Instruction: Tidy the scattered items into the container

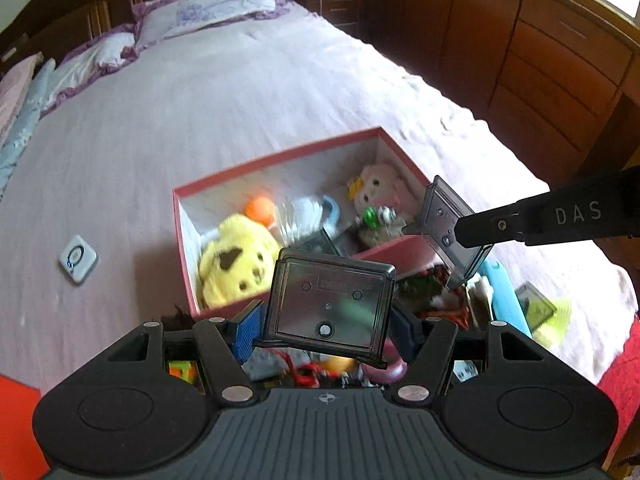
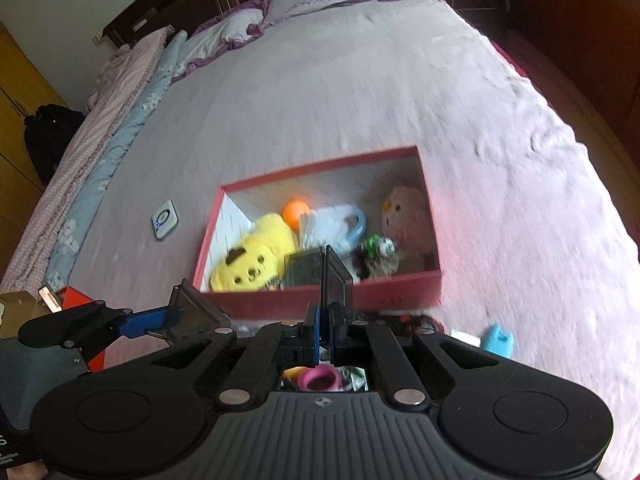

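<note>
1. L gripper: jaws closed on a dark see-through case, held flat-face to the camera, blue pads at both short edges. In the R view it shows low left, case clamped.
2. R gripper: jaws closed on a 2nd case, edge-on, standing up between the pads. From the L view it hangs ahead and right of the L jaws, case tilted over the box's near right corner.
3. Box (red rim, white inside) sits on the bed, just ahead of both jaws. Inside: yellow plush, orange ball, white plush, small bits, and what looks like another dark case.
4. Loose stuff lies on the bed below and right of the jaws: blue item, pink ring, mixed small toys. A white pad lies well left of the box.
5. Handling, my guess: cases are light, stiff, slick plastic; may crack or pop open if squeezed hard. An edge grip across the narrow side, as now, seems right; a flat face would slide.
6. Both cases are held in the air, not yet in the box; part tidy, part scattered.
7. Frames are blurred, so small items are hard to name.
</note>
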The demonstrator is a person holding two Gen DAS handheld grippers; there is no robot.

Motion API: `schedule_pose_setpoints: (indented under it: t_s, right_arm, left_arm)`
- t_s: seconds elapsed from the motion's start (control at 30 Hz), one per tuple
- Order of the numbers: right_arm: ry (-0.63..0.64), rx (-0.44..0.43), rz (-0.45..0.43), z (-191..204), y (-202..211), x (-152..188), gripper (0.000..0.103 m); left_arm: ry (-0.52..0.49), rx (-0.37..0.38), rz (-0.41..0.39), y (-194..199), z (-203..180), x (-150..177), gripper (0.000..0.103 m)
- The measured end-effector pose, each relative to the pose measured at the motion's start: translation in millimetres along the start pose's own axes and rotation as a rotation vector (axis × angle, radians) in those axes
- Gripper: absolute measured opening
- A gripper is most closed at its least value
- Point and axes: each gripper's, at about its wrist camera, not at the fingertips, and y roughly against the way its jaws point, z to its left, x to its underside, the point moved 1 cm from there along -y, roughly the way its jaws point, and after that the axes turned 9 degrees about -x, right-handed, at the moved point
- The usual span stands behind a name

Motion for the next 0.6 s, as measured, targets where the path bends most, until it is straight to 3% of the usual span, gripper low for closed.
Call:
schedule_pose_setpoints:
  t_s: [0.6]
  right_arm:
    - [0.011,-0.015,-0.023,-0.8,-38.6,-57.8,0.005]
  left_arm:
    - [-0.003,-0.027,-0.031,-41.3,19.4,-56.0,0.064]
